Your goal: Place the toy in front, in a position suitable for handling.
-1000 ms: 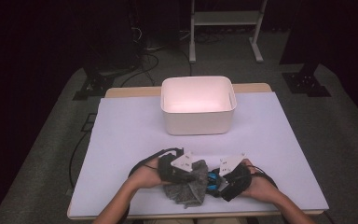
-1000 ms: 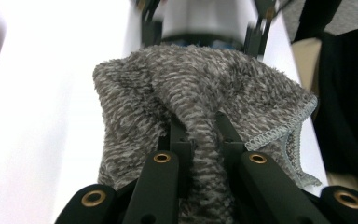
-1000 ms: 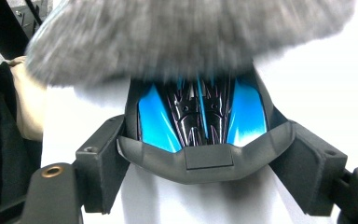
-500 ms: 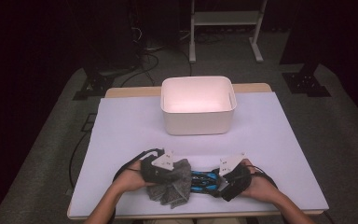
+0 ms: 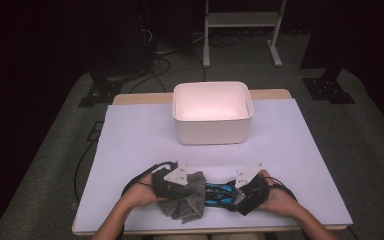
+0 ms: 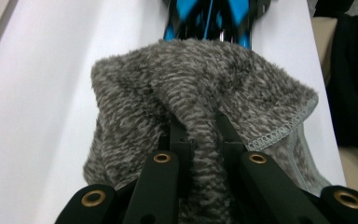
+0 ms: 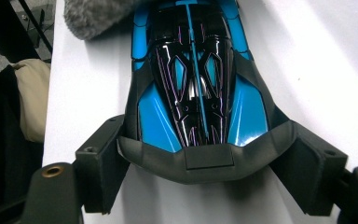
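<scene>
A blue and black toy car [image 7: 196,79] lies on the white table cover near the front edge. My right gripper [image 7: 205,163] is shut on its wide end, one jaw on each side; the high view has this gripper [image 5: 236,196] at the car [image 5: 216,192]. A grey fuzzy cloth [image 6: 191,93] is bunched up between the jaws of my left gripper [image 6: 200,133], which is shut on a fold of it. In the high view the cloth [image 5: 187,202] rests on the table under the left gripper [image 5: 180,184], its edge at the car's far end.
A white empty bin [image 5: 212,132] stands at the middle back of the table. The white cover [image 5: 130,140] spreads to both sides of it. Stands and cables sit on the dark floor beyond. The table's front edge runs just under both hands.
My left gripper has drawn the grey cloth to the left, off the toy car, so more of the car shows. The right gripper has stayed put on the car.
</scene>
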A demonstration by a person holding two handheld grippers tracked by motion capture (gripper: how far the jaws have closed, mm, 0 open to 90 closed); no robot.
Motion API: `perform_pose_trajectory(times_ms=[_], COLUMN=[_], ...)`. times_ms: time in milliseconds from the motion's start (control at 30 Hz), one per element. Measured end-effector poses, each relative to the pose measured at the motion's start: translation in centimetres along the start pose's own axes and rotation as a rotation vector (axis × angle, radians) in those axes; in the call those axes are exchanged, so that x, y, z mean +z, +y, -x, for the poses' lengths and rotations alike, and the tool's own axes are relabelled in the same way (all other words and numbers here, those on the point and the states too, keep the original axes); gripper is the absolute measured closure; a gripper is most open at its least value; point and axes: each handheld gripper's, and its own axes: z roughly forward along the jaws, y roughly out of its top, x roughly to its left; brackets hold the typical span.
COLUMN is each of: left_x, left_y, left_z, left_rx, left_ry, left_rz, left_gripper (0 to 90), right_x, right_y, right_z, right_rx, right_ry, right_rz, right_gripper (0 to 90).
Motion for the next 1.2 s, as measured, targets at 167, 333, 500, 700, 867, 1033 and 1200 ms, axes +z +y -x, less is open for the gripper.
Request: perform_pose_trajectory(times_ms=[167, 333, 500, 700, 867, 1033, 1200], left_x=[-0.2, 1.6, 4.8, 6.5, 5.9, 3.2, 1.7], left_y=[-0.7, 2.9, 7.9, 10.1, 9.3, 6.3, 3.7], left_z=[0.5, 1.2, 1.6, 0.9, 0.1, -0.7, -1.1], left_rx=[-0.014, 0.076, 0.201, 0.227, 0.196, 0.135, 0.085], left_ry=[-0.035, -0.076, -0.110, -0.121, -0.115, -0.062, -0.012], left_rz=[0.033, 0.061, 0.033, 0.010, 0.020, 0.011, -0.030], left_gripper=[81.5, 81.5, 81.5, 81.6, 81.7, 81.6, 81.5], right_x=[0.0, 0.0, 0.1, 0.1, 0.1, 0.1, 0.1], right_y=[0.1, 0.1, 0.1, 0.0, 0.0, 0.0, 0.0], right_z=[-0.1, -0.1, -0.1, -0.1, -0.1, -0.1, -0.1], right_rx=[0.002, 0.000, -0.001, 0.002, 0.006, 0.004, 0.003], right_ry=[-0.003, -0.006, -0.007, -0.007, -0.006, -0.004, -0.006], right_rz=[-0.003, -0.006, -0.002, 0.007, 0.007, 0.007, 0.006], right_gripper=[23.1, 23.1, 23.1, 23.1, 23.2, 23.2, 23.2])
